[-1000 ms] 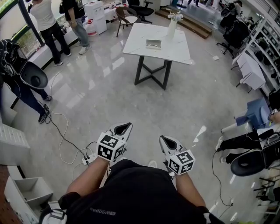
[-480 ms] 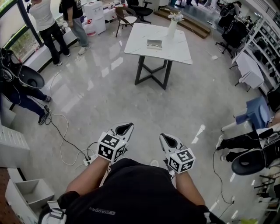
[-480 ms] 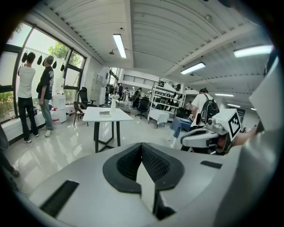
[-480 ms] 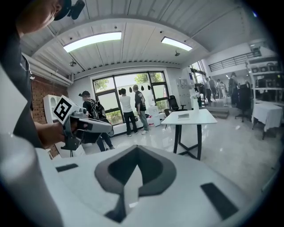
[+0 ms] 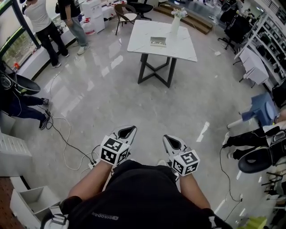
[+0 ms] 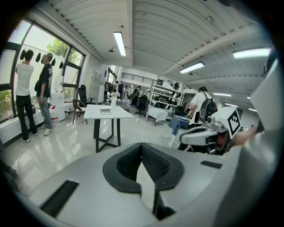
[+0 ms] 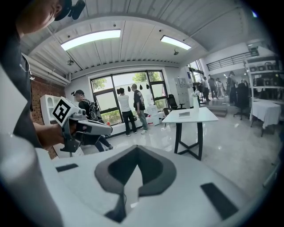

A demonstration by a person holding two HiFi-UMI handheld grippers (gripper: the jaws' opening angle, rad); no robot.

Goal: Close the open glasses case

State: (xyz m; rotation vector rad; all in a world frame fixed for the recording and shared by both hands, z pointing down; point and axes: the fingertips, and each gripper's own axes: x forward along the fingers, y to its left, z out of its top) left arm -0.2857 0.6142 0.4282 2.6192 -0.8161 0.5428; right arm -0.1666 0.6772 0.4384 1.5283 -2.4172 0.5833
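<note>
1. Far ahead, a white table is seen on the glossy floor, well apart from both grippers.
2. The left gripper and right gripper are held close to the torso, each with its jaws brought together on nothing.
3. The glasses case is laid on the table, near a white vase.

One white worktop, one glasses case, one vase, two grippers, left gripper, right gripper, two standing people, person in white, person in black
</note>
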